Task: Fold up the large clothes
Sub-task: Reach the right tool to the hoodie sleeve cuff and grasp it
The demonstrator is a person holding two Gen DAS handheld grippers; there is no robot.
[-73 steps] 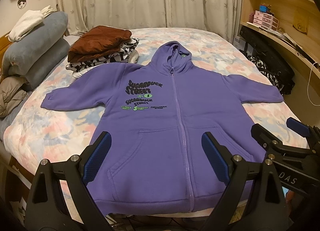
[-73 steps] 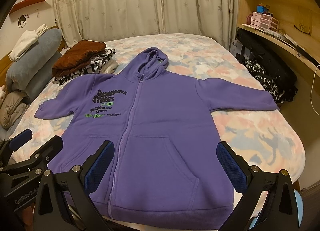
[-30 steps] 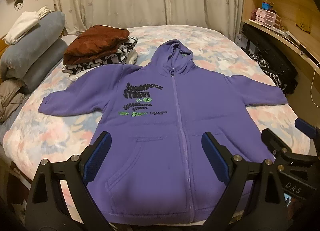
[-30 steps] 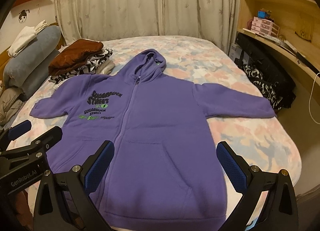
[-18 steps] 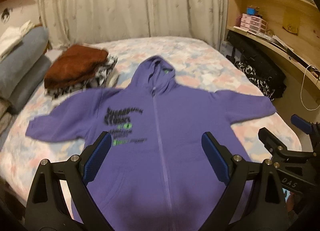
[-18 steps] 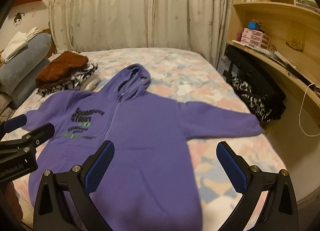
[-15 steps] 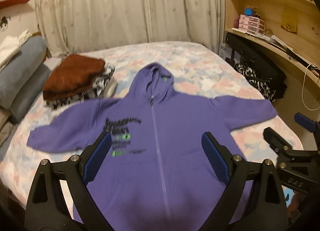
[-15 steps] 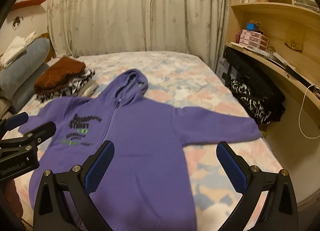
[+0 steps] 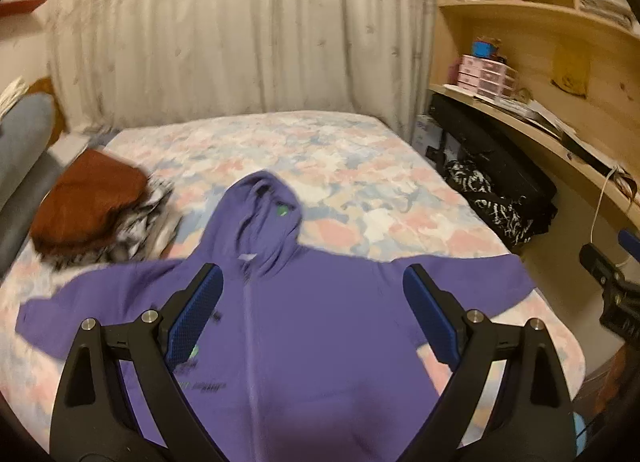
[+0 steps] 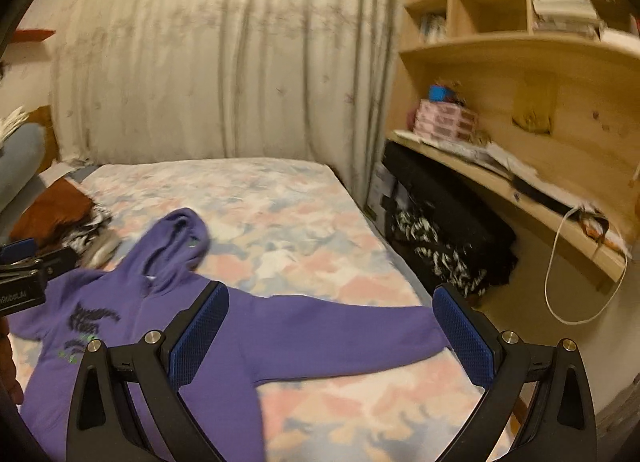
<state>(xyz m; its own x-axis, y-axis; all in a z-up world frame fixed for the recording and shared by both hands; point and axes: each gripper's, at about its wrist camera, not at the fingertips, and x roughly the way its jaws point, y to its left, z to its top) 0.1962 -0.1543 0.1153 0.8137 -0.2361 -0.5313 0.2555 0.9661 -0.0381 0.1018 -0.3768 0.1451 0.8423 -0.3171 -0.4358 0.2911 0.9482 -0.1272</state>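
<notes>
hoodie (image 9: pixel 320 342): purple zip-up, flat & face up on the bed, hood toward the far side, both sleeves spread out to left and right. black/green print on its chest, blurred.
bed (image 9: pixel 280 150): pastel patchwork cover, fills mid scene; hoodie takes up its near half.
left gripper (image 9: pixel 312 316): blue pads wide apart, nothing btwn them. held above the hoodie's chest, not touching the cloth.
right gripper (image 10: pixel 330 336): jaws also wide apart, empty. held over the hoodie's right sleeve (image 10: pixel 340 336) near the bed's right edge, no contact w/ fabric.
cross views: right gripper's tip shows at right edge of the left wrist view; left gripper's tip at left edge of the right wrist view.
folded pile (image 9: pixel 92 210): brown garment on top of black-and-white patterned ones, far left on the bed, just beside the hoodie's left shoulder.
curtain (image 9: pixel 240 34): pale, closed, behind the bed.
shelves (image 10: pixel 520 62): wooden, right wall, books & small pink drawers.
black bags (image 9: pixel 500 190): btwn bed and shelves, on the right.
img quality: both views motion-blurred.
</notes>
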